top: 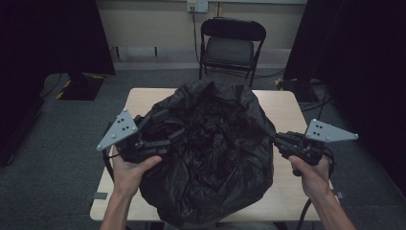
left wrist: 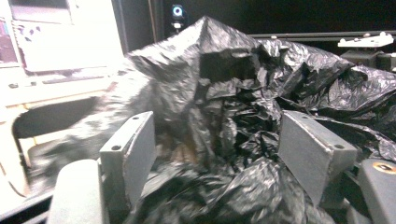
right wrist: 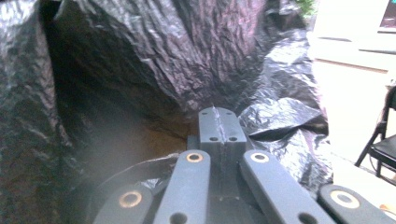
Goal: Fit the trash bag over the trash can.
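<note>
the black plastic bag [top: 210, 153] lies crumpled over the middle of the table [top: 282, 196], spilling past its near edge. the right gripper [right wrist: 219, 122] is pinched together on a thin fold at the bag's right edge, while the left gripper [left wrist: 215, 158] has its jaws apart with rumpled film between them, unpressed. the bag looks light, limp and slippery, likely to tear, so gathered folds near the rim seem the safest hold.

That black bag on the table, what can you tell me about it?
The black bag is thin, shiny, heavily crinkled plastic film, puffed into a rumpled mound that covers most of the wooden table and hangs over its near edge. The right gripper is shut on a thin fold at its edge. The left gripper stands open, with bag folds bunched between its pads, and the left hand rests against the bag.
</note>
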A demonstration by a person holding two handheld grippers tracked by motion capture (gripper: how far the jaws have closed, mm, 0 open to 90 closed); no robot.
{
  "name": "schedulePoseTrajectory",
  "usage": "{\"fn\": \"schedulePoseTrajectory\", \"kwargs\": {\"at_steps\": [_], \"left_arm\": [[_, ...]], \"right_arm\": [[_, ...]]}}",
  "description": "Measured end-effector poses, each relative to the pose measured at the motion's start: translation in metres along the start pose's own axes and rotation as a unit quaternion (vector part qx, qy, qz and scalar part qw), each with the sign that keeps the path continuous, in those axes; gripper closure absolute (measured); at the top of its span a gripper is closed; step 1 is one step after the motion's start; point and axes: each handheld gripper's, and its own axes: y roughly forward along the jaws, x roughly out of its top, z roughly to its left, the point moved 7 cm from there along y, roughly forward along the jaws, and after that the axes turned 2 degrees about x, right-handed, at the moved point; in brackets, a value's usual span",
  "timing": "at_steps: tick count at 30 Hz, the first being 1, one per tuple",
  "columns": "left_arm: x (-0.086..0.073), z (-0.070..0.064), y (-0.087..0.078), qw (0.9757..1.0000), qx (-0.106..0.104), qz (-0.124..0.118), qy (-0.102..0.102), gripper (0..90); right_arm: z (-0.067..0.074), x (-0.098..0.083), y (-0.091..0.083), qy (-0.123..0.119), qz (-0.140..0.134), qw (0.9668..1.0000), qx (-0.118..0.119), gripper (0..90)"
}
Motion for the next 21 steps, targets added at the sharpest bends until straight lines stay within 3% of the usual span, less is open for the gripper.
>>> {"fn": "schedulePoseTrajectory", "kwargs": {"at_steps": [7, 9, 11, 13, 16, 17, 21], "left_arm": [[-0.004, 0.020, -0.019, 0.9995, 0.027, -0.005, -0.015, 26.2], [-0.006, 0.026, -0.022, 0.9992, 0.034, -0.002, -0.019, 25.2], [-0.010, 0.032, -0.023, 0.9991, 0.037, 0.007, -0.021, 23.6], [-0.016, 0.035, -0.020, 0.9986, 0.041, 0.017, -0.030, 23.1], [-0.025, 0.036, -0.011, 0.9983, 0.035, 0.034, -0.033, 23.3], [-0.027, 0.034, -0.008, 0.9983, 0.029, 0.035, -0.036, 23.8], [-0.029, 0.028, 0.001, 0.9986, 0.012, 0.035, -0.037, 30.1]], "right_arm": [[-0.016, -0.007, -0.017, 0.001, 0.000, 0.9988, -0.048, 90.0], [-0.020, -0.011, -0.021, 0.007, 0.000, 0.9986, -0.052, 90.0], [-0.023, -0.008, -0.026, 0.024, -0.024, 0.9985, -0.043, 88.1], [-0.020, 0.001, -0.029, 0.033, -0.044, 0.9979, -0.034, 64.2], [-0.011, 0.021, -0.030, 0.029, -0.061, 0.9972, -0.032, 43.6], [-0.007, 0.028, -0.031, 0.029, -0.066, 0.9970, -0.028, 39.0], [0.006, 0.052, -0.033, 0.027, -0.085, 0.9959, -0.012, 34.7]]}}
